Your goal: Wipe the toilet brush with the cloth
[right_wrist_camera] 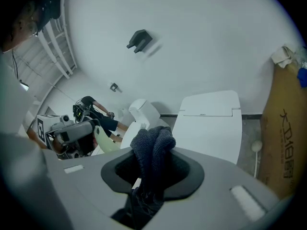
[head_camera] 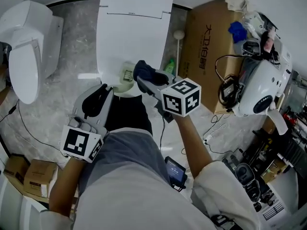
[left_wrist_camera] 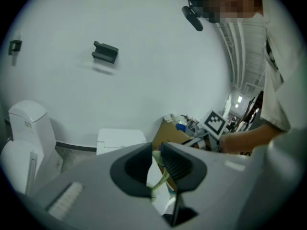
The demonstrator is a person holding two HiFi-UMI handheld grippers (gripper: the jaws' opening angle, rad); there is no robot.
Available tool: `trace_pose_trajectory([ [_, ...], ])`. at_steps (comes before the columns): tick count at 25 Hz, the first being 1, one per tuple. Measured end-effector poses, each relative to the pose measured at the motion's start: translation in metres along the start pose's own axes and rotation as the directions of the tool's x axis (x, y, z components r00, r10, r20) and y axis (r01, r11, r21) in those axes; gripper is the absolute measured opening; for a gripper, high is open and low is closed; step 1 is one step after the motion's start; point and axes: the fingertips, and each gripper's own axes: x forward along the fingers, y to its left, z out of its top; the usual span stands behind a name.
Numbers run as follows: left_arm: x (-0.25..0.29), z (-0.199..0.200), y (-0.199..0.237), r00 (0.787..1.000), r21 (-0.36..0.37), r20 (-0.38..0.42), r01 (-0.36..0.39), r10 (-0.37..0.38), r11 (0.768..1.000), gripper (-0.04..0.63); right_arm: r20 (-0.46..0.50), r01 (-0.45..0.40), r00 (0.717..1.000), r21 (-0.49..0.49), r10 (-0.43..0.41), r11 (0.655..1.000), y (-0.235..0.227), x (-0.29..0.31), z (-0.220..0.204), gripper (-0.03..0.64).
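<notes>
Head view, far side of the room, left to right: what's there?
Small white toilet → toilet with closed lid → white round-topped stick → cardboard box → white rounded machine.

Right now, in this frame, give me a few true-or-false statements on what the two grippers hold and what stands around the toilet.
1. The right gripper is shut on a dark blue knitted cloth. True.
2. The left gripper is open and empty. False: its jaws pinch the pale green toilet brush.
3. The brown cardboard box stands left of the white toilet. False: it stands on the right.
4. A second white toilet stands farther left. True.
</notes>
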Motion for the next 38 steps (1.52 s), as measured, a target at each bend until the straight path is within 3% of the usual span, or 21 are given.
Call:
trace_pose_trajectory([
  [6, 0.000, -0.002, 0.003, 1.000, -0.033, -0.006, 0.009, -0.009, 0.999, 0.000, 0.016, -0.044, 0.999, -0.006, 0.044, 0.999, -0.022, 0.026, -0.009, 0.114],
  [10, -0.001, -0.002, 0.002, 1.000, -0.012, 0.004, -0.003, 0.003, 1.000, 0.000, -0.049, -0.024, 0.999, -0.079, 0.020, 0.997, -0.040, 0.051, -0.023, 0.114],
  [13, -0.002, -0.004, 0.003, 1.000, -0.009, 0.015, -0.013, 0.014, 1.000, 0.000, -0.079, -0.021, 0.997, -0.083, 0.015, 0.996, -0.050, 0.068, -0.029, 0.114],
  [18, -0.006, -0.006, 0.003, 0.999, -0.008, 0.036, -0.026, 0.026, 1.000, 0.000, -0.139, -0.072, 0.989, -0.111, 0.056, 0.991, -0.053, 0.097, -0.035, 0.106],
  [27, -0.009, -0.009, 0.004, 0.997, -0.010, 0.059, -0.057, 0.058, 0.998, 0.000, -0.293, -0.168, 0.949, -0.174, 0.112, 0.970, -0.057, 0.146, -0.056, 0.103],
  [32, -0.010, -0.020, 0.004, 0.998, -0.037, -0.008, -0.055, 0.055, 0.998, 0.000, -0.361, -0.195, 0.926, -0.204, 0.111, 0.959, -0.060, 0.167, -0.070, 0.103],
  [38, -0.010, -0.024, 0.004, 0.999, -0.021, 0.008, -0.049, 0.049, 0.999, 0.000, -0.401, -0.221, 0.908, -0.204, 0.124, 0.954, -0.063, 0.187, -0.078, 0.103],
])
